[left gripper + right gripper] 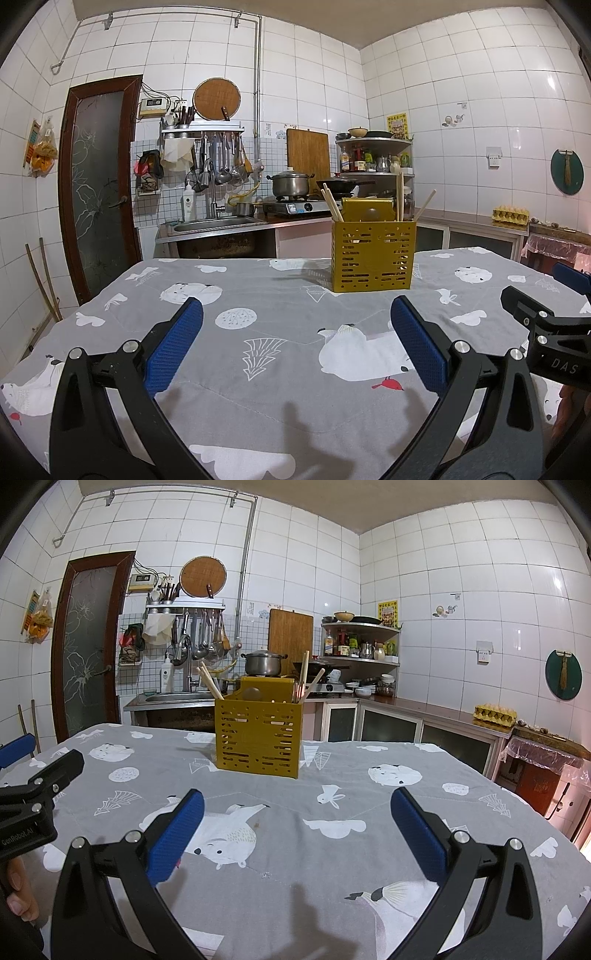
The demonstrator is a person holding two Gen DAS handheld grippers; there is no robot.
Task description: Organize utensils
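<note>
utensil holder (373, 256) | upright, well beyond both claws | left claw (295, 343) spread | right claw (297, 825) spread

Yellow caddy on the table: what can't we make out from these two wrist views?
- Caddy interior: perforated front wall hides the lower parts of the chopsticks in both views; count unclear.
- Round brown item inside: only its top shows above the rim; can't identify it.
- Table near edge: hidden behind the open left gripper and open right gripper.
</note>
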